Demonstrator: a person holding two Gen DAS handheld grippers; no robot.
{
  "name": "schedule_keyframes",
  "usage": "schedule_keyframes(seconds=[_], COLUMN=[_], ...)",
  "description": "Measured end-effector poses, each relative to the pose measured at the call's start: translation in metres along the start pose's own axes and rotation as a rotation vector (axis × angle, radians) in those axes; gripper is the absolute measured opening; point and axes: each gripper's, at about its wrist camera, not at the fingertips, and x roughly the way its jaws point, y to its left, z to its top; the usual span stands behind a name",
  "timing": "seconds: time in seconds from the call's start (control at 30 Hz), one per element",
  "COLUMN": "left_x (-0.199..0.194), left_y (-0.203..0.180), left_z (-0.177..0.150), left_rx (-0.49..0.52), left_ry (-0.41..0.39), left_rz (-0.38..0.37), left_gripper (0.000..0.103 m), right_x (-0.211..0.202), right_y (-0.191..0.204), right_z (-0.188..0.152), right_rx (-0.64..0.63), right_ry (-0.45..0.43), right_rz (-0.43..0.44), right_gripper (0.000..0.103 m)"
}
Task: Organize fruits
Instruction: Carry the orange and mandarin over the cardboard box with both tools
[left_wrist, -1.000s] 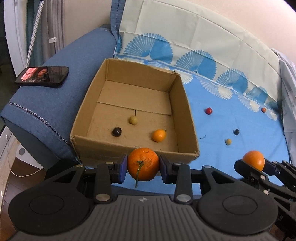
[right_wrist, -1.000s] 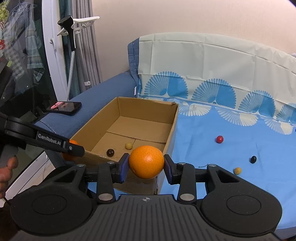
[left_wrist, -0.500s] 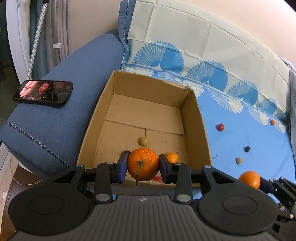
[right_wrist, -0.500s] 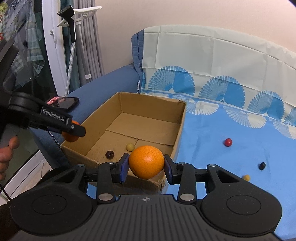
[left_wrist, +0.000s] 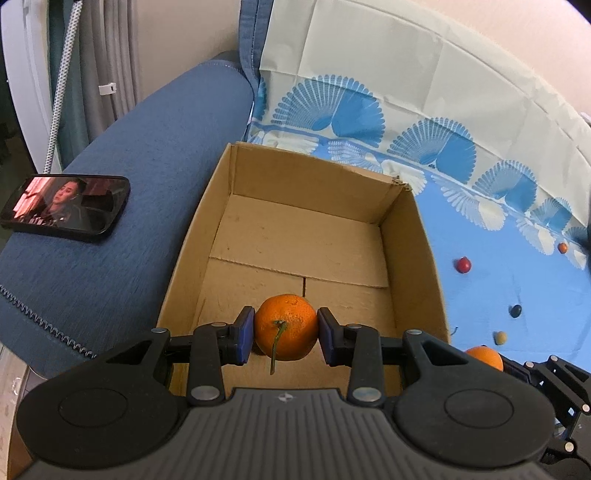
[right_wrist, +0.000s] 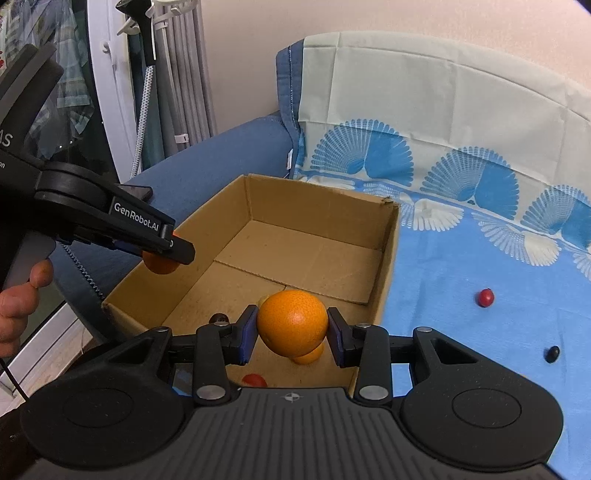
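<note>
Two oranges in transit | left gripper (left_wrist: 285, 335) clamps stemmed orange (left_wrist: 285, 326), right gripper (right_wrist: 291, 335) clamps orange (right_wrist: 291, 322), both over box (left_wrist: 413, 236) | done: few small fruits inside | left: red berry (left_wrist: 462, 264), dark berry (left_wrist: 515, 311) on sheet (left_wrist: 498, 288)

both wrist views look down into cardboard box (left_wrist: 402, 236).

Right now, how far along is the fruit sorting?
Done: a few small fruits, including a small orange fruit, lie in the cardboard box. In hand: each hand-held gripper, left and right, grips an orange above it. Left: the red berry and dark berry remain on the blue cloth.
</note>
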Motion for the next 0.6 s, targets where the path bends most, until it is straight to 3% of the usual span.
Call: schedule_keyframes(seconds=[0.6], left_x=[0.076], left_y=[0.002], left_z=[0.007], left_rx=[0.036], left_ry=[0.093], left_rz=[0.051], left_gripper=[0.040], right_x=[0.069], right_y=[-0.006], right_z=[0.000], right_rx=[-0.002], right_ry=[0.079], right_rz=[0.015], right_gripper=[0.041])
